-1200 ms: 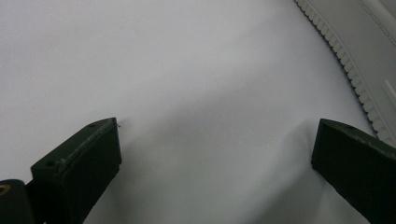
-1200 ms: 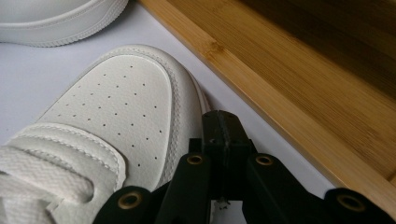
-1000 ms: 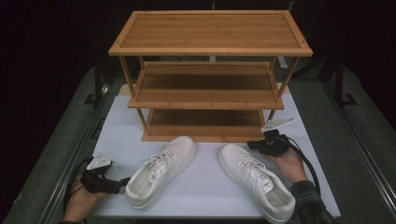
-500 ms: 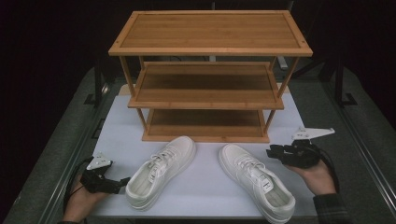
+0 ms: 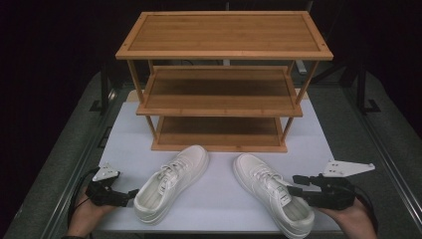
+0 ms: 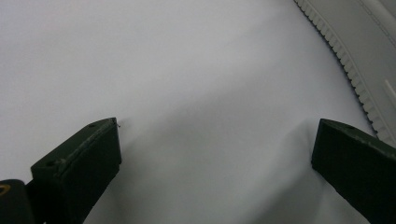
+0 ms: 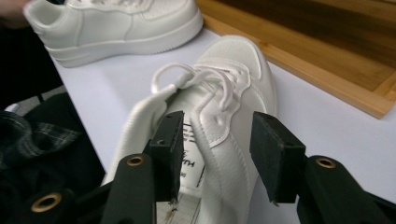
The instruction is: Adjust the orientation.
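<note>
Right shoe (image 5: 272, 196): task thing, a white lace-up sneaker lying on the white mat (image 5: 318, 144), directly ahead of the right gripper (image 5: 294, 183) and partly under its tips
Right gripper state: jaws apart and just been opening; in the right gripper view (image 7: 212, 158) the shoe's tongue and collar sit between the two black jaws, but the pads do not press on them
Why it sits so: the gripper comes in level from the shoe's outer side near the heel, jaws straddling the collar edge, which looks like lining up a grip on the shoe's opening rather than on the smooth toe
Right shoe axis: long axis runs away from the gripper and slantwise, heel nearest the person, toe toward the bottom shelf of the wooden rack (image 5: 219, 107)
Right shoe pose: upright on its sole, laces up, opening toward the gripper
Left gripper (image 5: 130, 193): jaws wide apart with nothing but bare mat between them in the left gripper view (image 6: 215, 172); it rests low on the mat, waiting
Left shoe (image 5: 171, 181): just beside the left gripper's tips, its ribbed sole edge at the far corner of the left gripper view (image 6: 359, 60); heel toward that gripper, toe angled toward the rack
Pair layout: toes lean inward toward each other, heels spread outward, one by each hand
Wooden rack: three tiers, beyond both shoes, open front facing the grippers; all shelves bare, so the shoes are likely bound there
</note>
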`<state>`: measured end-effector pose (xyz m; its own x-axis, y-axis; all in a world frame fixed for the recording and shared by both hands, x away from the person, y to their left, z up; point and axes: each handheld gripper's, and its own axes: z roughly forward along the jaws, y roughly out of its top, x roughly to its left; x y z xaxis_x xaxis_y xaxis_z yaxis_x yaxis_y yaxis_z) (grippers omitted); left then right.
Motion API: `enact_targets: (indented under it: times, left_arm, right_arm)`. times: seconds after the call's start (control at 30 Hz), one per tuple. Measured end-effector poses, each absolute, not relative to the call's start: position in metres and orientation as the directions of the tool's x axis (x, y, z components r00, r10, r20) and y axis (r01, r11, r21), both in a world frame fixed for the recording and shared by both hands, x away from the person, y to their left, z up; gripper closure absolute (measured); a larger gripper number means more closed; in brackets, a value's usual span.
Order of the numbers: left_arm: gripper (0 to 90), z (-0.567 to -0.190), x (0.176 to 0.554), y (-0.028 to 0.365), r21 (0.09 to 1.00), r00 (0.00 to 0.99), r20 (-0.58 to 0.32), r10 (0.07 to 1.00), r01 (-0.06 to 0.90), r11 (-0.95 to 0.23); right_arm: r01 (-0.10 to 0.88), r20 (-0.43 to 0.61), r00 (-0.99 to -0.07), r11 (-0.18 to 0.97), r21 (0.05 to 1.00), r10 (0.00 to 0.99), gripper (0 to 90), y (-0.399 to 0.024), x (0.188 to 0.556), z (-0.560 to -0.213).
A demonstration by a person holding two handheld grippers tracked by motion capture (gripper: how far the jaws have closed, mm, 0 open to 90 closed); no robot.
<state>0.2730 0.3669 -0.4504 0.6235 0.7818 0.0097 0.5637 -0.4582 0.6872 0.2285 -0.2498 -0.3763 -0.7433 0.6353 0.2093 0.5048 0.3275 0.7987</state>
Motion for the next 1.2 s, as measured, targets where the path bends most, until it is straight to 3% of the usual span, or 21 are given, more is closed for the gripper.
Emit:
enact_targets:
  times: [0.1, 0.23, 0.37, 1.03, 1.2]
  left_arm:
    - [1.0, -0.45, 0.273, 0.367, 0.687, 0.624, 0.011, 0.781, 0.563, -0.459]
    - [1.0, -0.45, 0.273, 0.367, 0.687, 0.624, 0.009, 0.782, 0.564, -0.458]
    - [1.0, -0.45, 0.273, 0.367, 0.687, 0.623, 0.01, 0.782, 0.564, -0.458]
    - [1.0, -0.45, 0.273, 0.367, 0.686, 0.625, 0.011, 0.781, 0.564, -0.461]
    - [1.0, -0.45, 0.273, 0.367, 0.687, 0.624, 0.01, 0.781, 0.563, -0.459]
  right_arm:
    - [0.512, 0.216, -0.746, 0.335, 0.791, 0.63, 54.6, -0.245, 0.234, -0.382]
    - [0.474, 0.199, -0.771, 0.337, 0.814, 0.604, 76.5, -0.241, 0.239, -0.384]
    - [0.46, 0.186, -0.771, 0.33, 0.824, 0.609, 82.7, -0.241, 0.239, -0.383]
    - [0.41, 0.153, -0.787, 0.321, 0.854, 0.598, 83.4, -0.192, 0.279, -0.377]
    - [0.434, 0.173, -0.784, 0.326, 0.84, 0.596, 75.9, -0.196, 0.279, -0.382]
